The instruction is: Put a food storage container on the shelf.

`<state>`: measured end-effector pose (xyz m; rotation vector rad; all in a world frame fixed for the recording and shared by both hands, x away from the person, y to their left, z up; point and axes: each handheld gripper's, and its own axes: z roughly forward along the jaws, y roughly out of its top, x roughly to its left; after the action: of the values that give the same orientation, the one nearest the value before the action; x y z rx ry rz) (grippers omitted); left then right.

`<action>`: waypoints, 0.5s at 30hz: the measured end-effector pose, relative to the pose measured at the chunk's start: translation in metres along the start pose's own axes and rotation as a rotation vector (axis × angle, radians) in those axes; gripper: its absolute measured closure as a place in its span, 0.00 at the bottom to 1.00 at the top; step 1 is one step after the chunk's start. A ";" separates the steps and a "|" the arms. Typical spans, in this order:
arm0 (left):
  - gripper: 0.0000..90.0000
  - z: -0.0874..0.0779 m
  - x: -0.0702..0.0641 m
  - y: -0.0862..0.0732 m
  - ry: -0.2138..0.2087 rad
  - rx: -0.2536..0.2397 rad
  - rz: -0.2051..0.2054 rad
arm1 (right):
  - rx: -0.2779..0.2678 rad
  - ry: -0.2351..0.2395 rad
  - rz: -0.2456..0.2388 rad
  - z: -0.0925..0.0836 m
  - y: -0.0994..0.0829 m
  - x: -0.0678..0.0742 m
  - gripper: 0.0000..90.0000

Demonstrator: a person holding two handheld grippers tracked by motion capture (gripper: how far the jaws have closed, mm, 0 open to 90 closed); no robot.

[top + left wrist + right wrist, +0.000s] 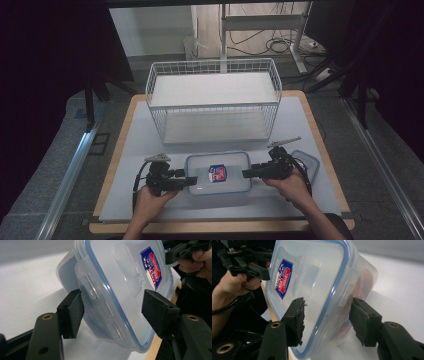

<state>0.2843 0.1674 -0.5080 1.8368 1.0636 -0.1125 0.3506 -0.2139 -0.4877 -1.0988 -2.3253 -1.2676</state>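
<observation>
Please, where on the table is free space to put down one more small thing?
Free: the mat left of the wire basket, and the front strip between the lidded container and the table edge. Crowded: the middle, where the left gripper and right gripper flank the container, and the spare lid at right.

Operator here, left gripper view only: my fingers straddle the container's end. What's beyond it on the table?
Observer: A white wire basket stands behind the container, apart from it.
Operator: Where is the right gripper?
Observer: The right gripper is at the opposite end, its fingers straddling the rim there.
Operator: Anything near it?
Observer: What looks like a second blue-rimmed lid lies flat to the container's right.
</observation>
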 end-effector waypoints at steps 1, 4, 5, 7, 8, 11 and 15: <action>0.40 -0.001 0.000 -0.001 -0.006 -0.009 -0.013 | -0.001 -0.001 0.002 0.000 0.000 0.000 0.53; 0.44 -0.003 0.003 -0.003 -0.026 -0.025 -0.034 | -0.008 0.007 0.007 -0.002 -0.002 0.001 0.54; 0.45 -0.003 0.004 -0.004 -0.029 -0.027 -0.035 | -0.012 0.008 0.004 -0.002 -0.002 0.000 0.54; 0.45 -0.002 0.006 -0.006 -0.044 -0.025 -0.055 | -0.016 0.008 0.003 -0.002 -0.003 0.001 0.54; 0.41 -0.001 0.008 -0.007 -0.047 -0.023 -0.063 | -0.016 0.008 0.003 -0.002 -0.003 0.001 0.55; 0.36 0.000 0.010 -0.009 -0.058 -0.023 -0.086 | -0.017 0.007 -0.001 -0.002 -0.003 0.001 0.55; 0.37 0.000 0.013 -0.009 -0.092 -0.023 -0.110 | -0.015 0.005 -0.001 -0.002 -0.003 0.001 0.55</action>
<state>0.2855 0.1762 -0.5210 1.7364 1.0967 -0.2465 0.3468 -0.2162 -0.4875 -1.0988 -2.3165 -1.2891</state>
